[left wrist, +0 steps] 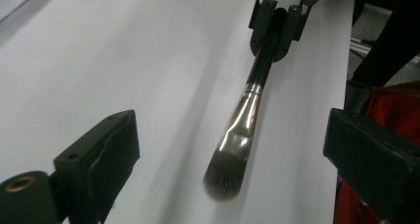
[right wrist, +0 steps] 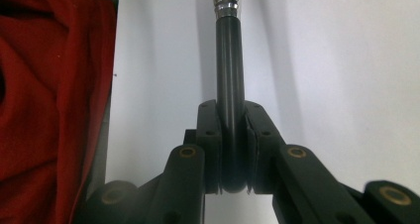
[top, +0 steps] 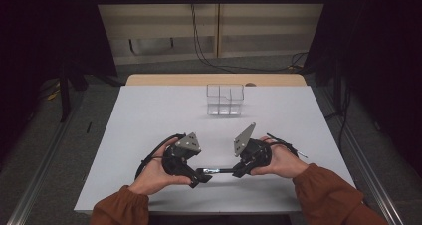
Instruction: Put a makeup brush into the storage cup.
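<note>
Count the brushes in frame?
1. The brush is held level above the table near its front edge, handle clamped in the right gripper, bristles between the open jaws of the left gripper. The clear organizer looks empty.

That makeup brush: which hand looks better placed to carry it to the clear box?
Probably the right. The right gripper is clamped on the brush handle, while the left gripper stands open around the bristles, not touching.
</note>
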Available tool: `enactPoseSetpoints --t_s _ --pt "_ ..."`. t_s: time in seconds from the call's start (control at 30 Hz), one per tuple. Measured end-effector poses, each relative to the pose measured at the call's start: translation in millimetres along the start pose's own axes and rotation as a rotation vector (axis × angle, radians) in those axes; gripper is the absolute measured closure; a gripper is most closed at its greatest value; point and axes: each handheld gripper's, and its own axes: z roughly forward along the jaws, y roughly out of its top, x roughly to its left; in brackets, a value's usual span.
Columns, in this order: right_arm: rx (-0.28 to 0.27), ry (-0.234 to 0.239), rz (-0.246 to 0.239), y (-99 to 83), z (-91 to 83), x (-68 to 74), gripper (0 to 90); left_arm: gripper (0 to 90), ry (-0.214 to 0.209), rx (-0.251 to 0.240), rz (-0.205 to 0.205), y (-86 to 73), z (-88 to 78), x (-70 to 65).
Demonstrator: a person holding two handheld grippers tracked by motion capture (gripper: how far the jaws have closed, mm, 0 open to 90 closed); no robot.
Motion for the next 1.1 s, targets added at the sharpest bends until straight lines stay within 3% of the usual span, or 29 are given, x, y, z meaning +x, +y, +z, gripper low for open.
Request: enactPoseSetpoints --t_s 0.13,0.17,0.27,0.5,0.7,0.87,0.93,1.1 --pt "-0.025 -0.017 -0.001 -5.4 -2.9 -0.6 80.3 4.6 0.012 -0.037 -0.011 -6.8 -8.2 3.0" --pt "-0.018 -0.01 0.022 -6.9 -4.3 0.4 80.3 4.2 0.017 -0.039 -0.012 -8.5 -9.6 2.9" --pt "-0.036 -0.027 0.022 -12.4 -5.4 -1.4 80.3 4.1 0.033 -0.056 -0.02 -14.0 -13.4 2.9" --pt "-0.075 -0.044 0.072 -24.8 -2.8 0.7 80.2 4.0 0.055 -0.077 -0.055 -23.4 -18.6 4.8" --pt "-0.095 -0.072 0.105 -33.7 -2.6 4.2 80.2 4.0 0.105 -0.097 -0.079 -29.3 -22.0 1.6" --pt "-0.177 -0.079 0.144 -42.2 -1.2 3.0 80.3 4.0 0.132 -0.15 -0.1 -34.2 -21.1 0.2" --pt "-0.205 -0.085 0.152 -42.1 1.5 2.7 80.3 4.0 0.155 -0.148 -0.108 -35.3 -20.5 1.0" --pt "-0.236 -0.114 0.183 -44.9 4.7 2.6 80.3 4.0 0.167 -0.164 -0.125 -39.9 -22.8 1.5"
